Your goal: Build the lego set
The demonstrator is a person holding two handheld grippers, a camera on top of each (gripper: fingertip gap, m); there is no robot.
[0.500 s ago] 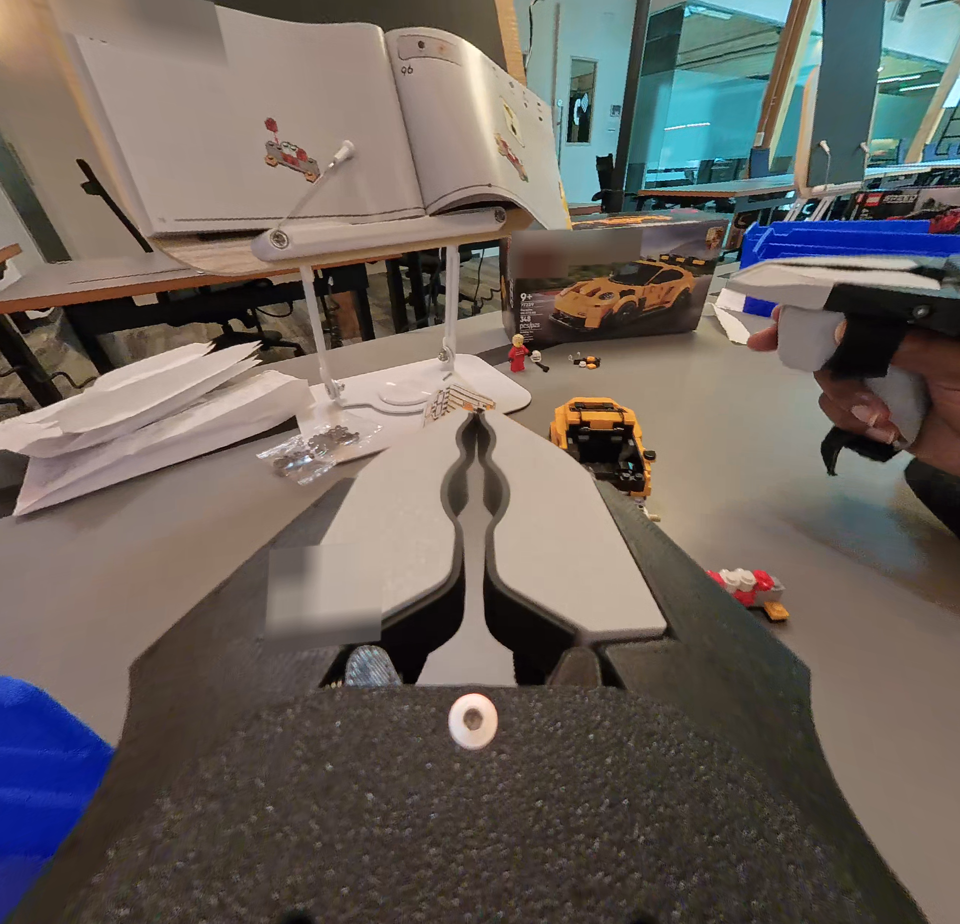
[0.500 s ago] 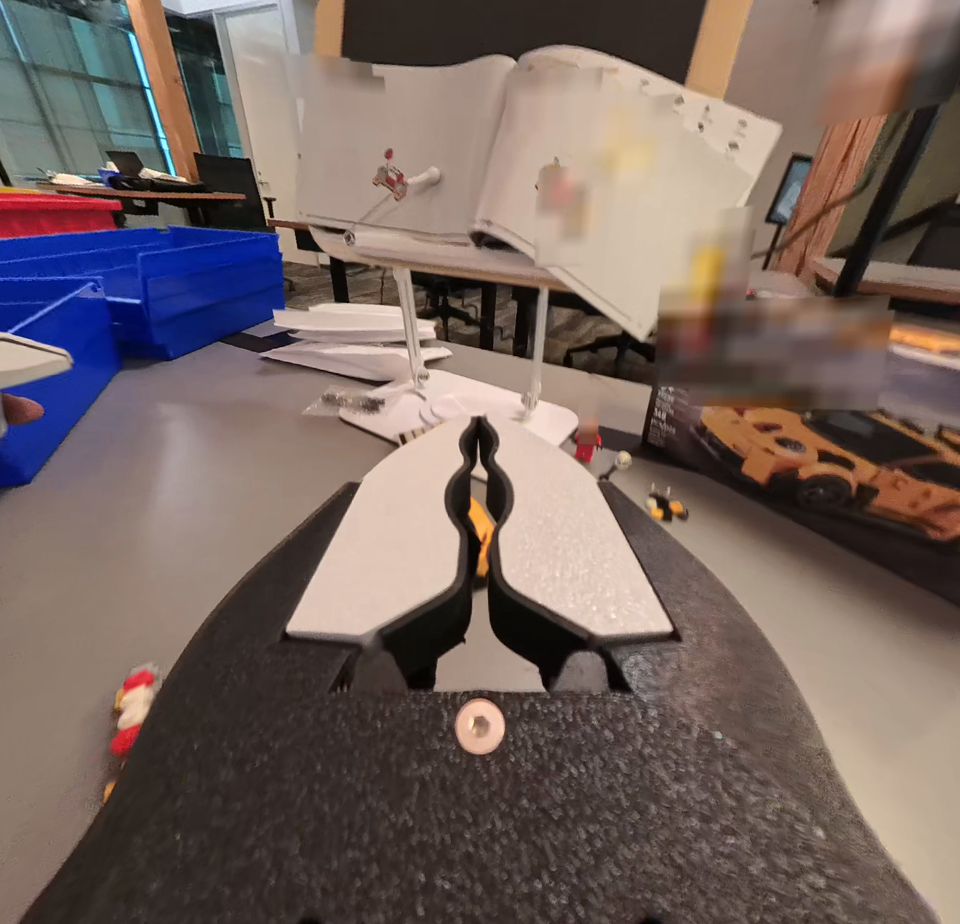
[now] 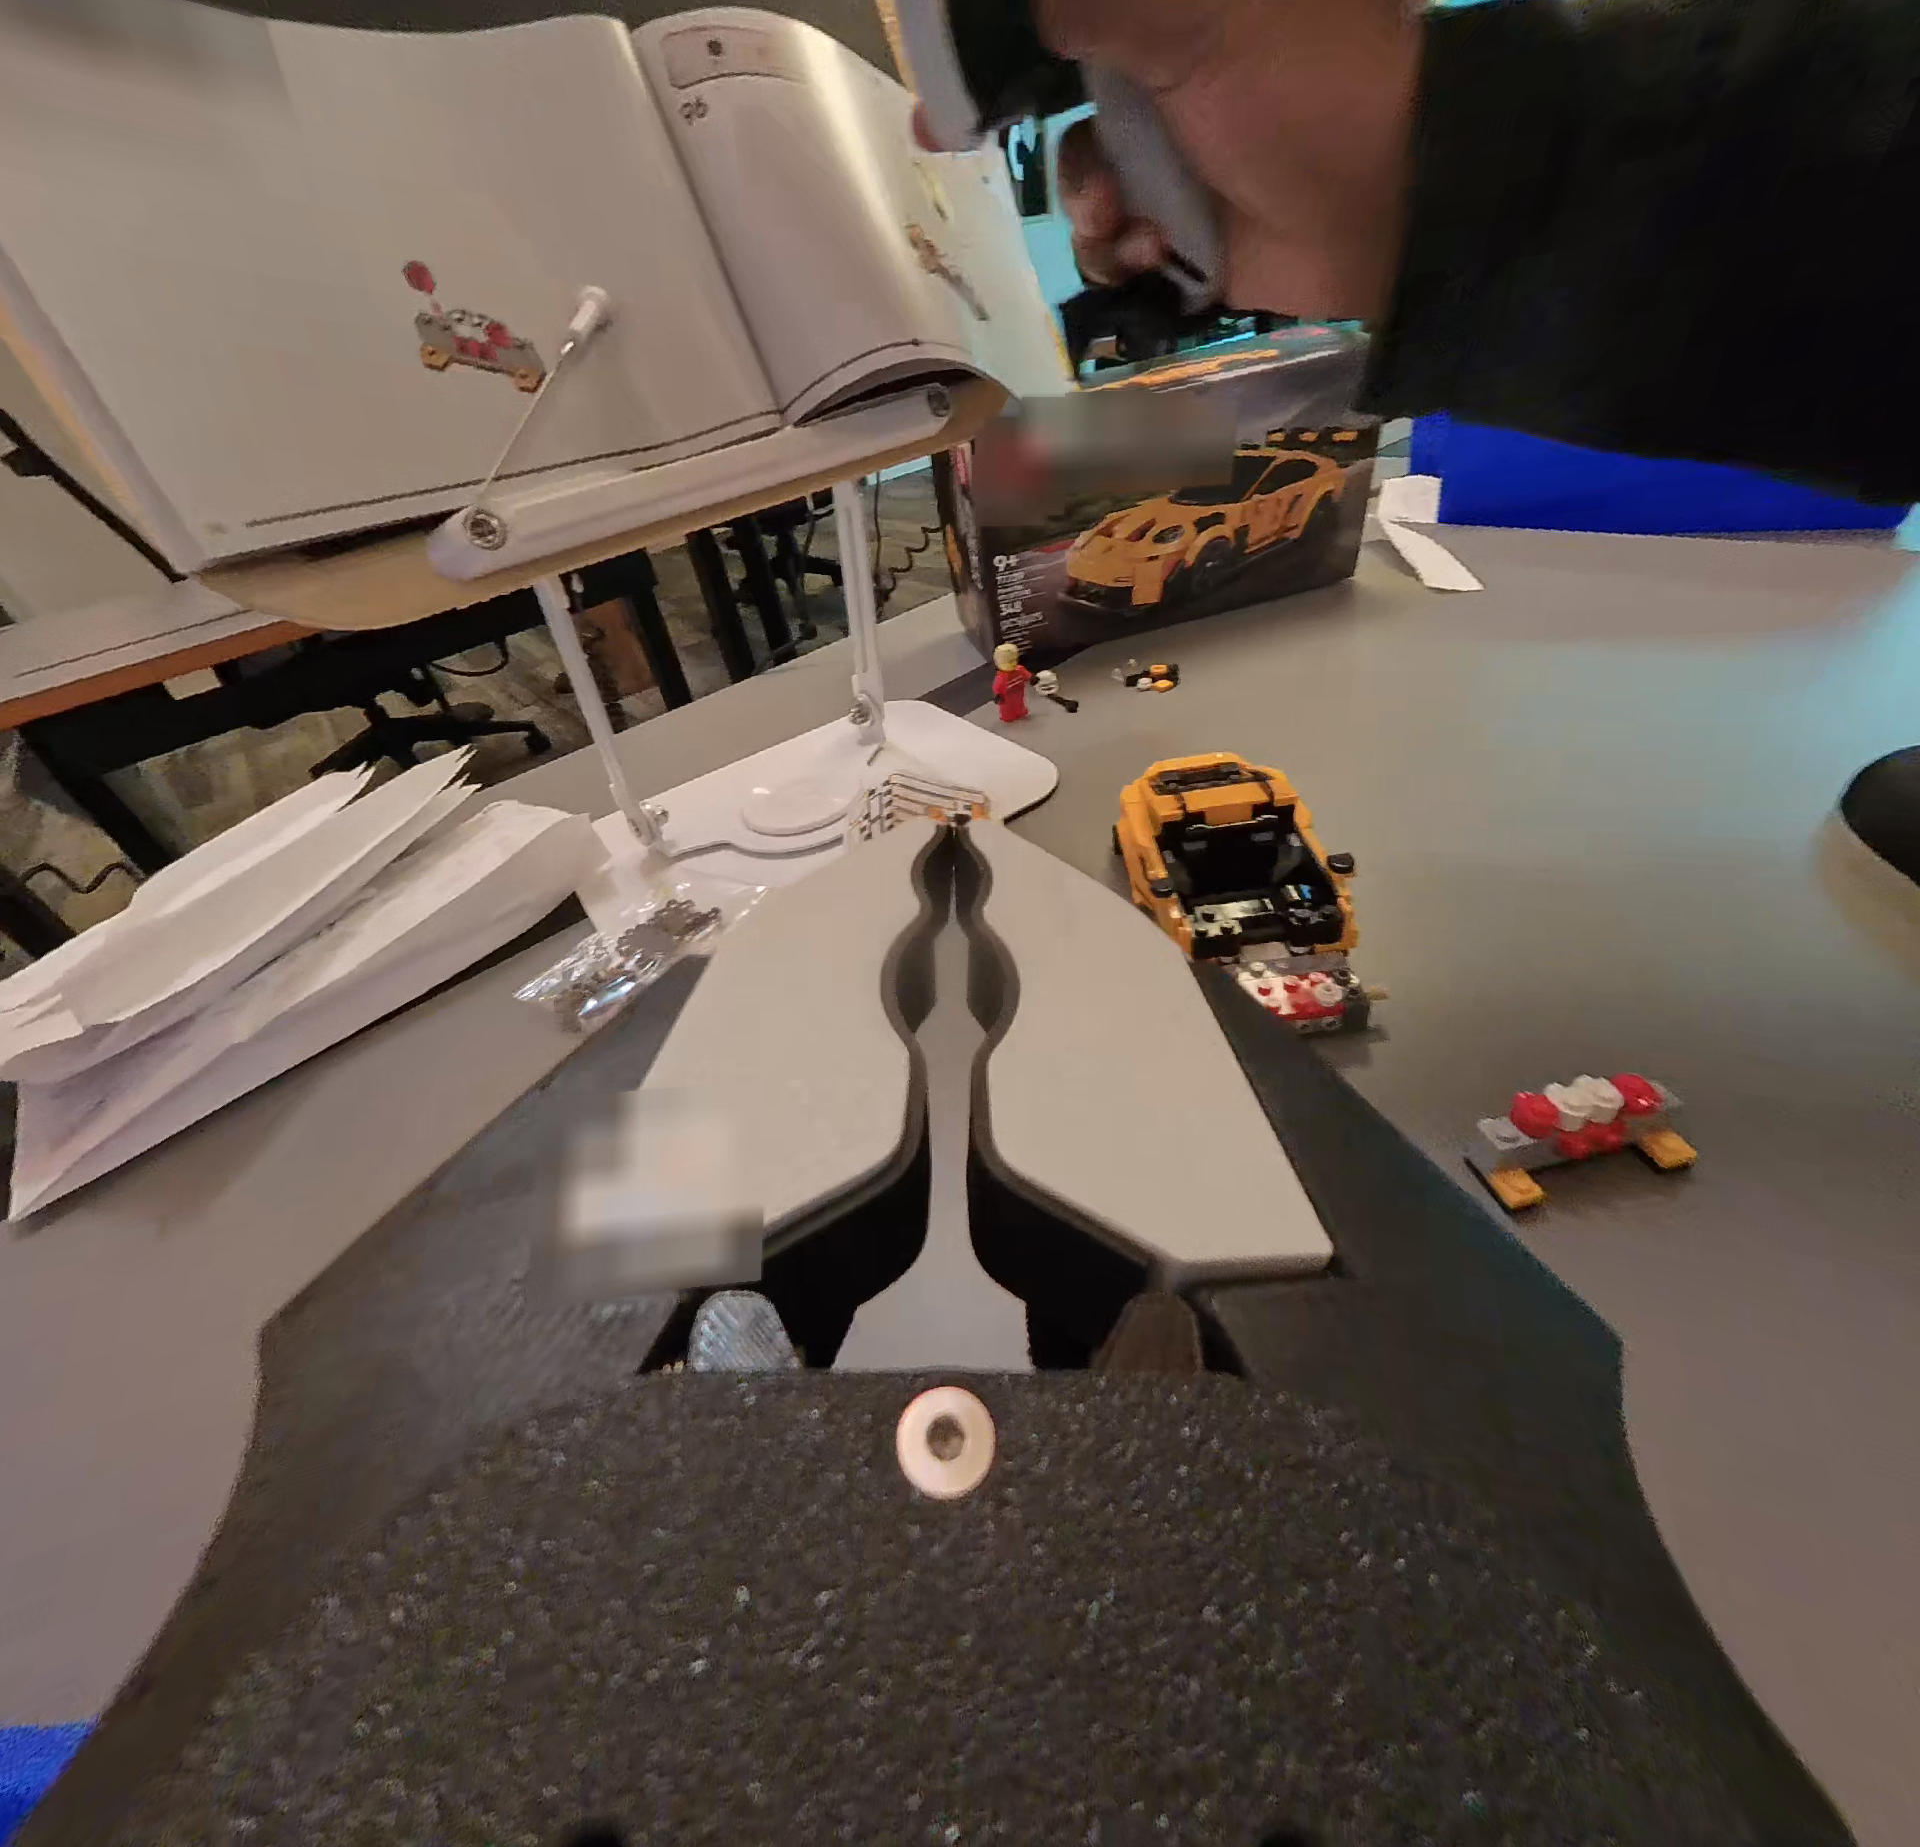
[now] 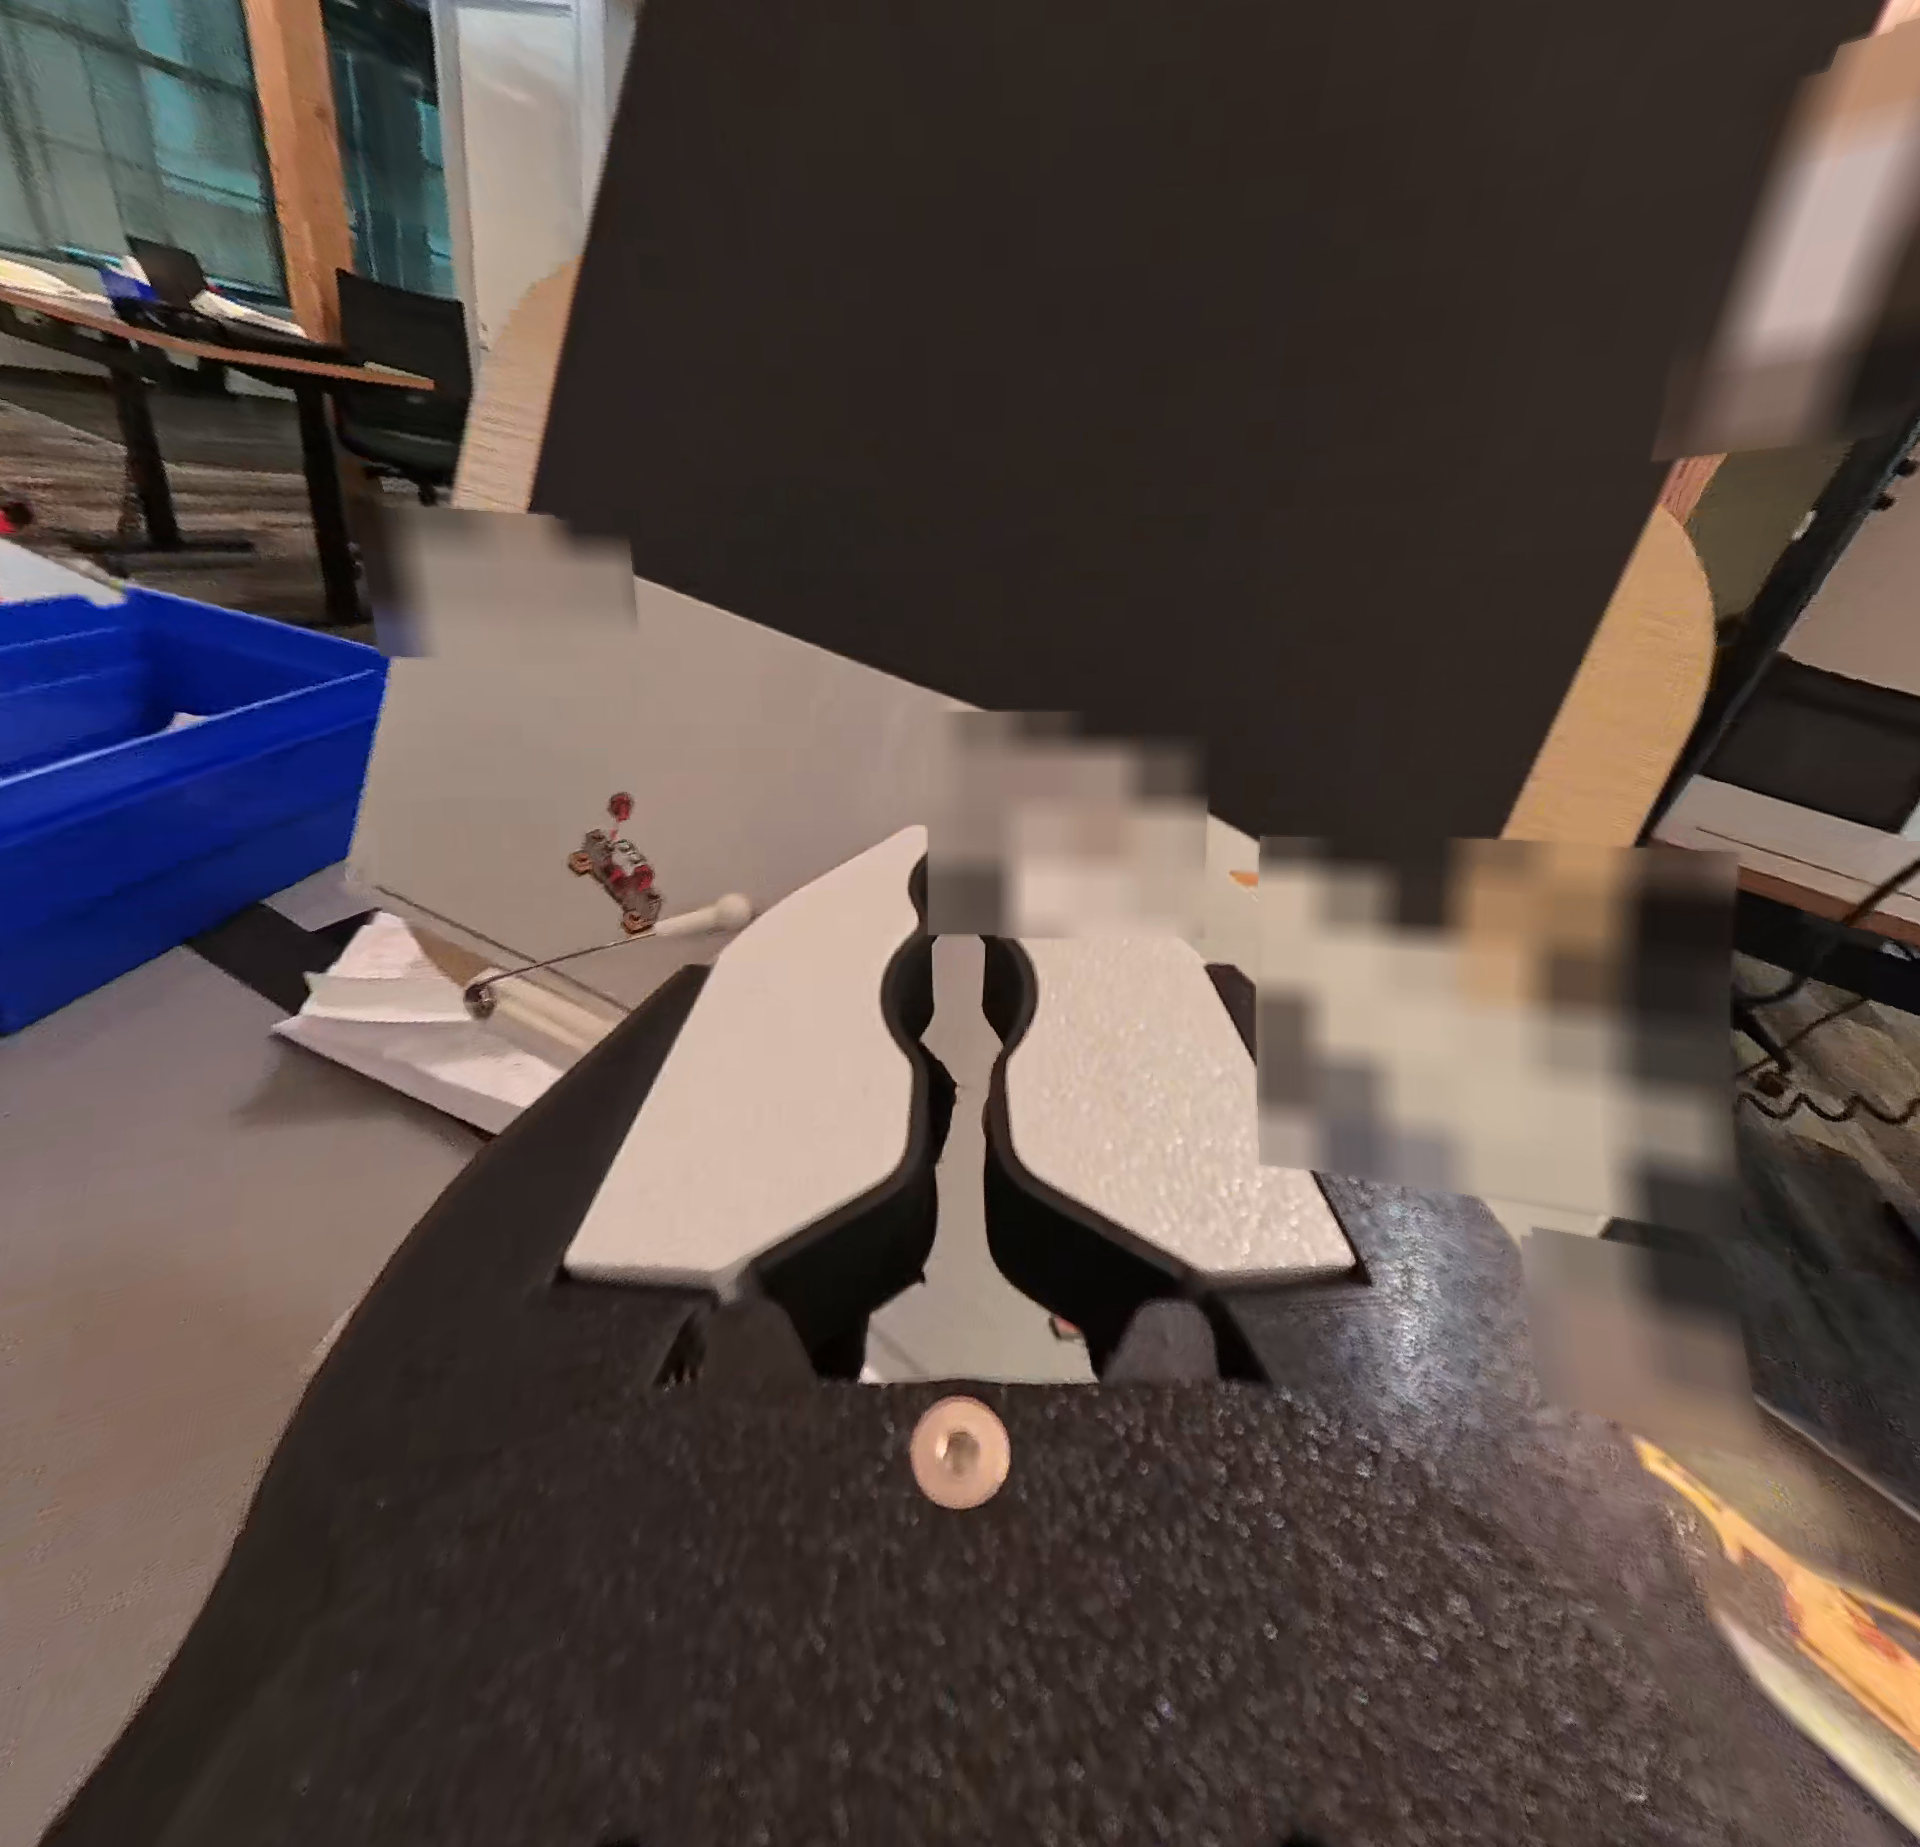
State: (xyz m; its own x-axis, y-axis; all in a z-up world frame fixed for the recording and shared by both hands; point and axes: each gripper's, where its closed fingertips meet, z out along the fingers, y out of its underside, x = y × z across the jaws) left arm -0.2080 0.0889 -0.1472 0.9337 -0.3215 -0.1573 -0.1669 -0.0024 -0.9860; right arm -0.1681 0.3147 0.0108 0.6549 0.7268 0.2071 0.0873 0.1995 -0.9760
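Observation:
An orange lego car [image 3: 1231, 862] stands on the grey table [image 3: 1558, 758], with a small red and white section [image 3: 1299, 997] at its near end. A loose red, white and grey sub-assembly [image 3: 1584, 1132] lies to its right. My left gripper [image 3: 954, 833] is shut and empty, low over the table just left of the car. My right gripper [image 4: 951, 862] is raised in front of the open instruction book [image 4: 644, 758]. Its jaws stand closed and empty, and the tips are hidden by a blurred patch. The hand holding it [image 3: 1195, 114] and a dark sleeve cross the top of the left wrist view.
The book [image 3: 468, 270] rests on a white stand [image 3: 831, 810]. The set's box [image 3: 1174, 530], a red minifigure [image 3: 1010, 683] and small loose parts [image 3: 1148, 675] lie behind the car. White paper bags [image 3: 260, 945] and a clear parts bag [image 3: 623, 950] lie left. A blue bin [image 4: 156, 758] stands far left. One gripper's finger ends stand about 30 centimeters off the other's. About 12 centimeters separates my right fingertips from the book [image 3: 468, 270]. It is also in sight in the right wrist view [image 4: 659, 816].
The right gripper has lifted off the table and swung up toward the book. Its hand and sleeve now fill the left view's upper right. The left gripper has edged nearer the car.

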